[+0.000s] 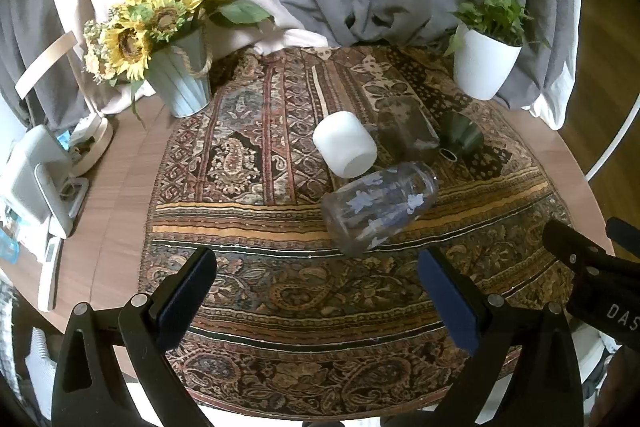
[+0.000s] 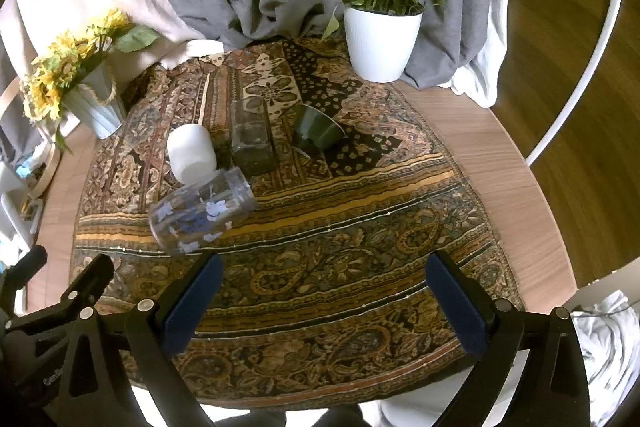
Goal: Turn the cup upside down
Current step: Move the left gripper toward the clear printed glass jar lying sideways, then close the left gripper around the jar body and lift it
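Note:
Several cups lie on their sides on the patterned cloth [image 1: 260, 219]. A clear glass with blue flowers [image 1: 378, 207] lies nearest, also in the right wrist view [image 2: 202, 213]. A white cup [image 1: 345, 143] [image 2: 191, 153], a dark clear glass [image 1: 406, 129] [image 2: 252, 141] and a dark green cup [image 1: 462, 135] [image 2: 318, 131] lie behind it. My left gripper [image 1: 316, 293] is open and empty, in front of the flowered glass. My right gripper [image 2: 324, 301] is open and empty, to the right of that glass.
A sunflower bucket [image 1: 182, 77] stands at the back left and a white potted plant [image 1: 486, 63] at the back right. Grey drapes hang behind. White devices [image 1: 36, 183] sit at the round table's left edge. The wood floor [image 2: 568, 67] lies to the right.

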`<action>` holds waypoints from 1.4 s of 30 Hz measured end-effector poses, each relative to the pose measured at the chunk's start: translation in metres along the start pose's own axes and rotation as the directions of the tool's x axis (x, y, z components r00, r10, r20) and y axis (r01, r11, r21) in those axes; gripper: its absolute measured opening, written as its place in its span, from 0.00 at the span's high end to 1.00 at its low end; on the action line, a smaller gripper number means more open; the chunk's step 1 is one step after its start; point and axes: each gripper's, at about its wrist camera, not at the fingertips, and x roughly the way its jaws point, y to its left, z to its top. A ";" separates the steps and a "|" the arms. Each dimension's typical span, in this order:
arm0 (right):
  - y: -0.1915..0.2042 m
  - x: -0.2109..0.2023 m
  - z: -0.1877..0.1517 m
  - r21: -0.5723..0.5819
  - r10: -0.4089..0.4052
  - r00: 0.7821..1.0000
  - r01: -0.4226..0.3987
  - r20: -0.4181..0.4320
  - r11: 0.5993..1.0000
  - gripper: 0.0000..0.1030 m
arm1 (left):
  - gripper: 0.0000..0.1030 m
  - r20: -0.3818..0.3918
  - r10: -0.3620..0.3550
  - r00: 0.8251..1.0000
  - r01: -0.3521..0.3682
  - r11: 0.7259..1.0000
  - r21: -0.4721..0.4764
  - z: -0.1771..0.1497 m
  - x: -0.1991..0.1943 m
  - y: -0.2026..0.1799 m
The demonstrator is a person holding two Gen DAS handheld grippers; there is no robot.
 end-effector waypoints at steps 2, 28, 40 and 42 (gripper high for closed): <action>0.000 0.001 0.001 -0.001 -0.004 1.000 0.004 -0.001 1.000 0.01 | 0.00 -0.001 -0.003 1.000 0.003 1.000 0.002 0.001 0.000 0.000; 0.001 0.005 0.002 0.008 -0.014 1.000 0.014 -0.004 1.000 0.01 | 0.00 -0.002 -0.019 1.000 0.019 0.999 0.035 0.005 0.006 -0.004; 0.000 0.009 0.004 0.040 -0.024 1.000 0.025 -0.011 0.999 0.01 | 0.00 -0.019 -0.056 0.998 0.058 0.995 0.077 0.011 0.014 -0.008; 0.000 0.011 0.003 0.056 -0.024 1.000 0.025 -0.017 0.998 0.01 | 0.00 -0.029 -0.063 0.998 0.066 0.992 0.104 0.012 0.018 -0.009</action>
